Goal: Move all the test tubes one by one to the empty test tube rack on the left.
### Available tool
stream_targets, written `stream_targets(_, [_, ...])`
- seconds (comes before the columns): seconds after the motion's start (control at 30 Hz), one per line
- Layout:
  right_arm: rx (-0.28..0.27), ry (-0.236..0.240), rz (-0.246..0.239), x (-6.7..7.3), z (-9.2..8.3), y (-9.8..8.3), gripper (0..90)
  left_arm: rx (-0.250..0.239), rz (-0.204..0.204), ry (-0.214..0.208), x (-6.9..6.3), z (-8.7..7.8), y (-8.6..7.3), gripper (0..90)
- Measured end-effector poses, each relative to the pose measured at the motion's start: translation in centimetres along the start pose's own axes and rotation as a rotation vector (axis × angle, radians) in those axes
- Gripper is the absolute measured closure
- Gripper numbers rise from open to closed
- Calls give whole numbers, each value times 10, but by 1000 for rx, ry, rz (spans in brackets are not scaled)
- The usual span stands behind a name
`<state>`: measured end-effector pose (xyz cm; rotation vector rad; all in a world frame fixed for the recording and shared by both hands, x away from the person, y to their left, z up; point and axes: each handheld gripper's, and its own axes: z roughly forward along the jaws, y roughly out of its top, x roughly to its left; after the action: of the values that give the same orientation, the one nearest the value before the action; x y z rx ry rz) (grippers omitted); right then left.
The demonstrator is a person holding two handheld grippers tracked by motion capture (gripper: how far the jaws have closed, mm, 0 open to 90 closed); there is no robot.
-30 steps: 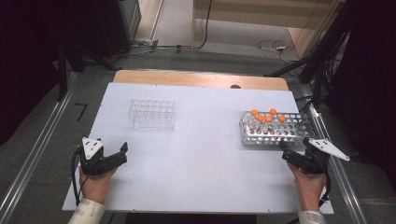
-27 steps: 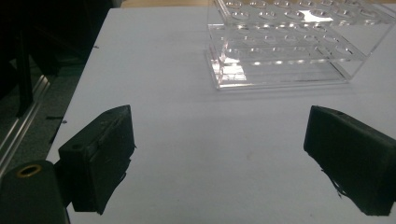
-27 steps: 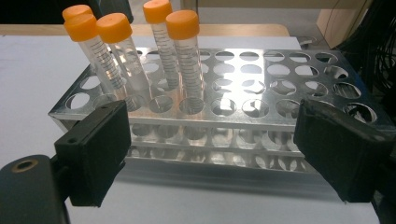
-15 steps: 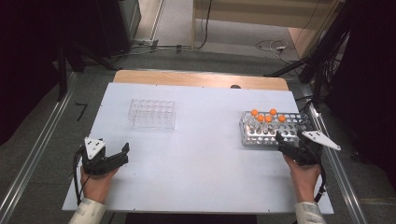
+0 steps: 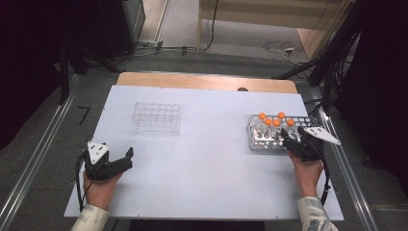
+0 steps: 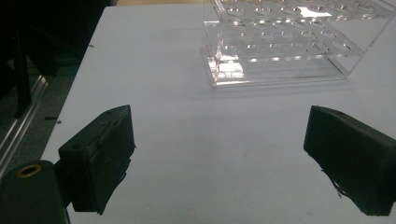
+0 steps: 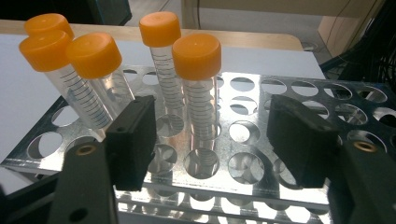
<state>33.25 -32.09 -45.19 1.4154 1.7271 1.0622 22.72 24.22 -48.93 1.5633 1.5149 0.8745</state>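
A metal tube rack point(image 5: 260, 143) stands at the table's right and holds several clear tubes with orange caps point(image 5: 275, 122). My right gripper point(image 5: 287, 139) is at the rack's near right edge. In the right gripper view its jaws point(image 7: 215, 140) have just been closing. The nearest orange-capped tube point(image 7: 198, 88) stands upright in the rack point(image 7: 233, 193) between them, and neither pad touches it. My left gripper point(image 5: 126, 160) rests open near the front left. Its jaws point(image 6: 219, 158) stand wide over bare table and point toward an empty clear plastic rack point(image 6: 280, 51).
The clear rack point(image 5: 156, 117) sits at the back left of the white tabletop point(image 5: 207, 168). A wooden strip point(image 5: 202, 81) runs along the far edge. Metal rails and cables lie on the floor beside the table.
The right gripper has moved forward up to the metal rack and its jaws have narrowed around a tube. The left gripper has stayed in place.
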Motion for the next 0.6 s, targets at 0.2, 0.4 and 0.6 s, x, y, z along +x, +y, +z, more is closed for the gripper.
stream_targets(0.2, [4,8,-1,1,9,1,488,-3,0,-4,0,-1,0,93])
stream_targets(0.4, [9,1,-9,3,14,2,595,0,-2,-8,0,-1,0,93])
stream_targets(0.6, [6,-5,-2,1,15,2,711,-3,0,-13,0,-1,0,93])
